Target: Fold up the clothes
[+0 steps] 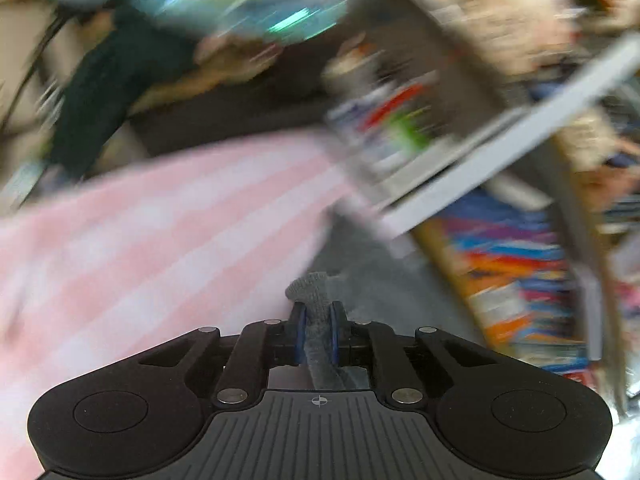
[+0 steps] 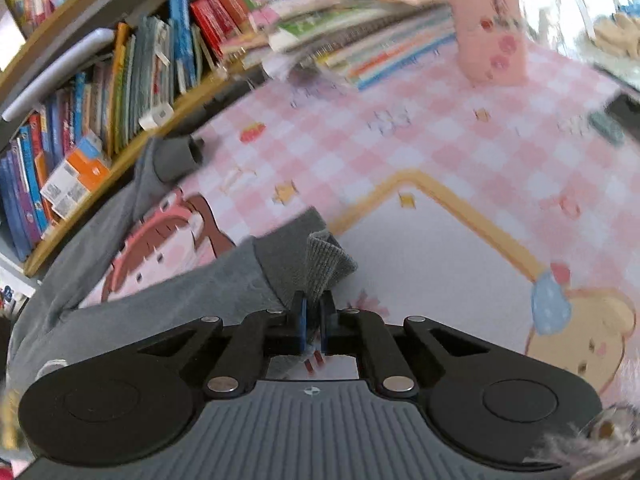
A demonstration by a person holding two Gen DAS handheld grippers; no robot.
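left gripper (image 1: 318, 322): jaws pinching grey knit edge, corner control.
right gripper (image 2: 314, 312): jaws clamping ribbed cuff (image 2: 326, 260).
grey garment (image 2: 168, 280): lying on pink checked mat (image 2: 400, 140), ready for folding.

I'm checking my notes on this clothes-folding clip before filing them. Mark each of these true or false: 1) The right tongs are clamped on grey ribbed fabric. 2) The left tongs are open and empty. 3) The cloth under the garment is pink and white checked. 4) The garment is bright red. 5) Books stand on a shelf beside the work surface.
1) True: the right tongs pinch the ribbed edge of the grey garment.
2) False: the left tongs are shut on a strip of grey fabric.
3) True: the checked cloth is pink and white with cartoon prints.
4) False: it is grey.
5) True: the books line a wooden shelf at the left of the right wrist view.
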